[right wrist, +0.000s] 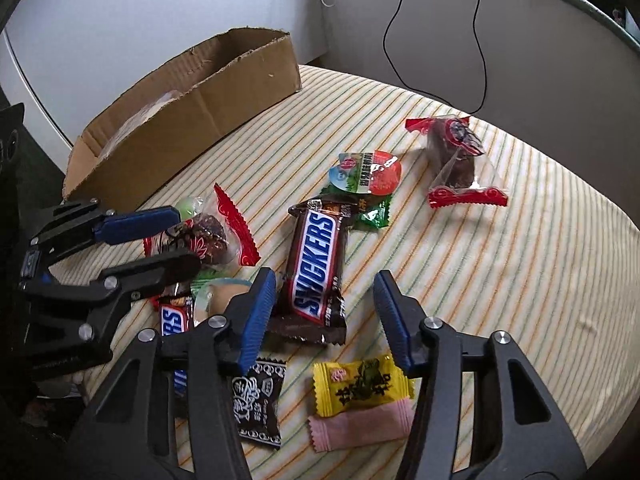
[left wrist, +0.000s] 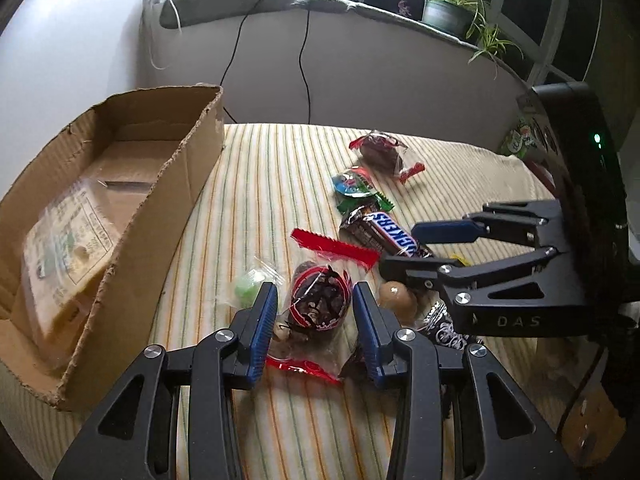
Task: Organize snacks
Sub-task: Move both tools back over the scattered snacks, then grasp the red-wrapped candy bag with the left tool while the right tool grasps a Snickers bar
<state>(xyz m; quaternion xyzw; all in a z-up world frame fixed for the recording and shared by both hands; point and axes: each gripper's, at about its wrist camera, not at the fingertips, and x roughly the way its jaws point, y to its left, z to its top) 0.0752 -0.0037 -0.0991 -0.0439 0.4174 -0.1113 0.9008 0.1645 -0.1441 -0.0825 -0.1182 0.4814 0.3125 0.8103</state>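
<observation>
- Left claw [left wrist: 314,312] straddles the clear, red-trimmed packet of dark dried fruit [left wrist: 318,304], pads not clearly pinching; slippery film could squirt out.
- Right claw [right wrist: 326,316] gapes around the brown Snickers bar [right wrist: 316,268], off-centre, so it may twist.
- Torn cardboard box [left wrist: 120,184] sits to the left on the striped bedsheet [right wrist: 500,260]; the claws could bump.

"SNICKERS" is printed in blue letters on white on the brown chocolate bar wrapper [right wrist: 316,264]. The same lettering, partly hidden, is seen on a second, smaller bar [right wrist: 173,322]. "DAS" is marked on the black body of the right tongs [left wrist: 516,322]. The characters on the yellow candy wrapper [right wrist: 360,384] and the black sachet [right wrist: 258,404] cannot be read.
</observation>
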